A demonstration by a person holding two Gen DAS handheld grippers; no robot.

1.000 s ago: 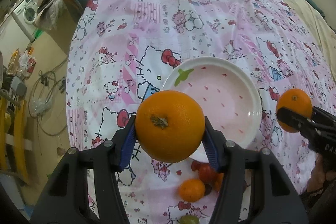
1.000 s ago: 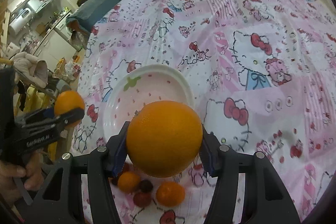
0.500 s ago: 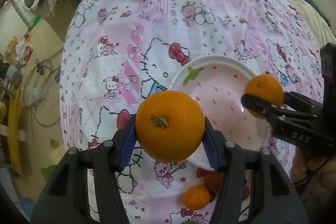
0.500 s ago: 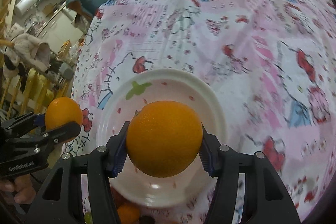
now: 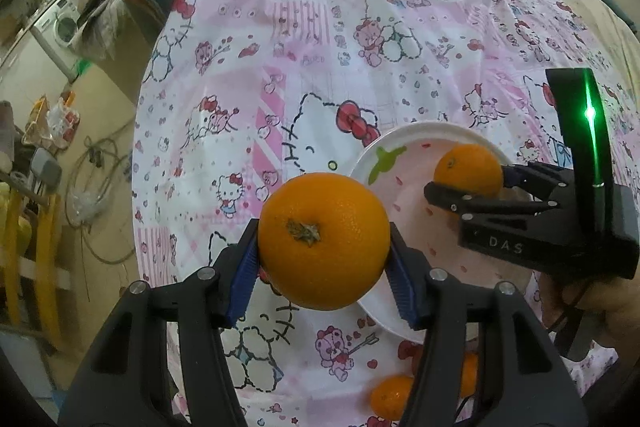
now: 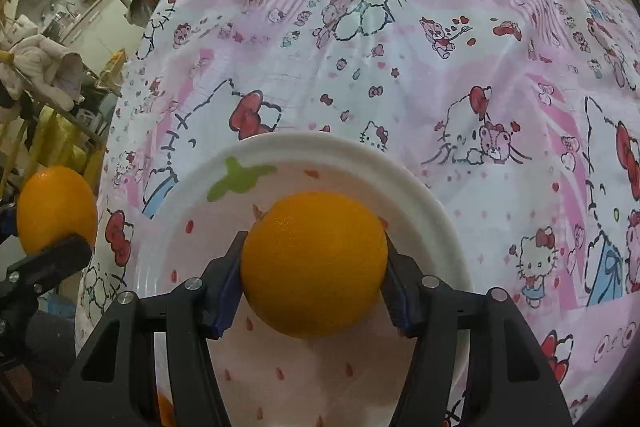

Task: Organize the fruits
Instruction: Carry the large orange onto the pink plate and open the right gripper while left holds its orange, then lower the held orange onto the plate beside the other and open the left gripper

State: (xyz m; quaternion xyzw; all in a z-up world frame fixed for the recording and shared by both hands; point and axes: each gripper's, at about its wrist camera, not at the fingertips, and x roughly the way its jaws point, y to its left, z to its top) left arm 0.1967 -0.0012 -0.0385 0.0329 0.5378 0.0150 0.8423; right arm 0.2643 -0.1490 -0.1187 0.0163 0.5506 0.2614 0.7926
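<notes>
Oranges, two round bright ones with dimpled peel, are both off the cloth: the right gripper (image 6: 314,277) clamps one orange (image 6: 314,263) across its widest part, just above the white strawberry-print plastic plate (image 6: 420,187). The left gripper (image 5: 322,269) pinches the other orange (image 5: 323,241), stem facing the camera, just left of the plate's rim and over the pink cartoon-cat bedsheet (image 5: 320,67). Both look firm and fairly heavy, the waxy skin likely to slip, so a hold at the equator seems right. They'd roll once freed; the plate's raised rim should stop them. Small tangerines (image 5: 390,397) lie near the plate's near edge.
</notes>
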